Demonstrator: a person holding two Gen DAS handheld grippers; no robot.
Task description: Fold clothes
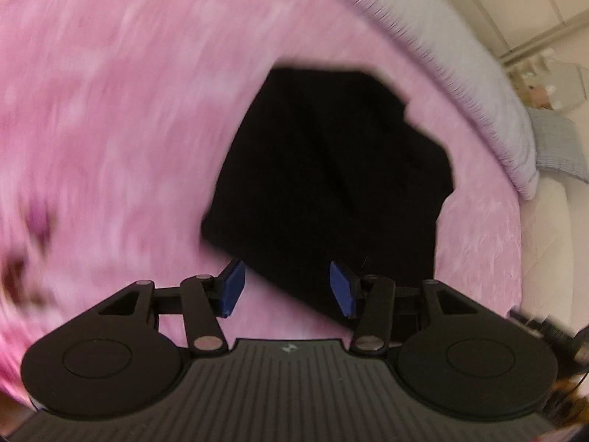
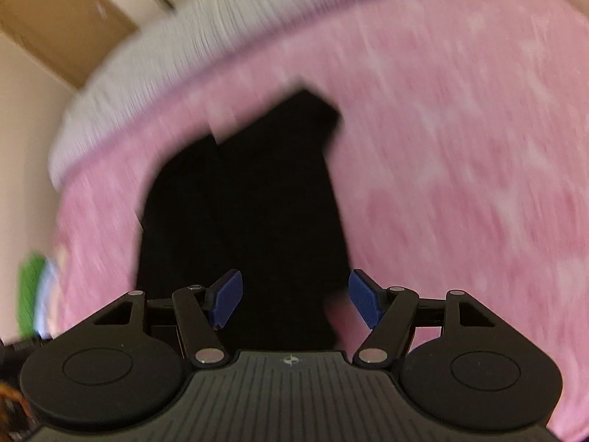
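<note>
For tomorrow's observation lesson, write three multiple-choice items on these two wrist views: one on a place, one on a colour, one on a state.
1. Where does the garment lie?
A. on the pink blanket
B. in a basket
C. on a chair

2. What colour is the garment?
A. white
B. black
C. green

3. How is the left gripper?
A. shut on the garment
B. shut, empty
C. open

Key: 1 A, pink fabric surrounds it on all visible sides; 2 B, it shows black in both views; 3 C, its blue pads stand apart, like those of the right gripper.

Pink fuzzy blanket (image 1: 110,110) over bed; grey ribbed cover (image 1: 478,73) at edge; brown door (image 2: 55,18); cream walls.
</note>
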